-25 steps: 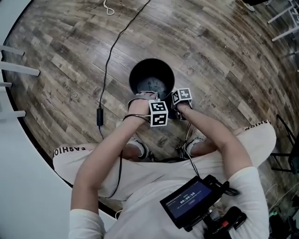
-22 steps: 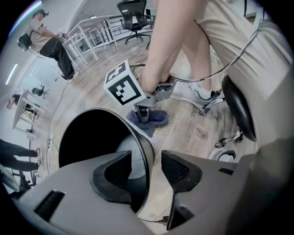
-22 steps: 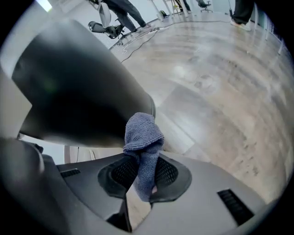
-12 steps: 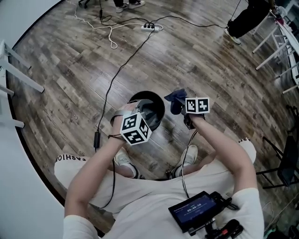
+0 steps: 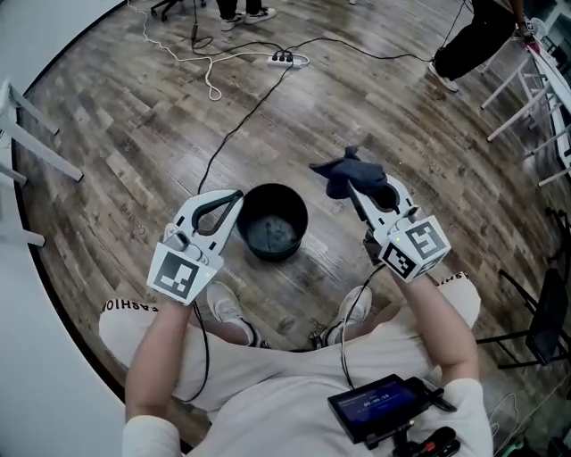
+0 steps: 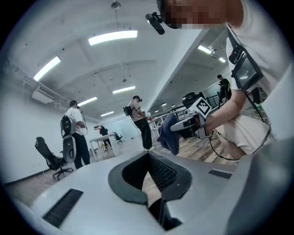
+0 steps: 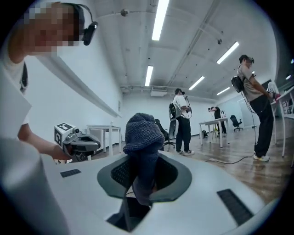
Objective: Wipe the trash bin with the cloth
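L gripper (image 5: 234, 195): jaws just closed, empty. R gripper (image 5: 357, 181): clamps cloth (image 5: 339, 171). Trash bin (image 5: 302, 214): mid-floor (image 5: 125, 134), between both. Step: prob. cloth off bin; next, lower to rim.

Big open lab or test hall. Wood-plank floor (image 5: 134, 134), power strip (image 5: 287, 59) and loose cables (image 5: 234, 134) across it. Ceiling strip lights (image 7: 161, 13). White tables (image 7: 212, 123), office chair (image 6: 49, 158). People (image 6: 76, 131) standing about, backpack rigs on.
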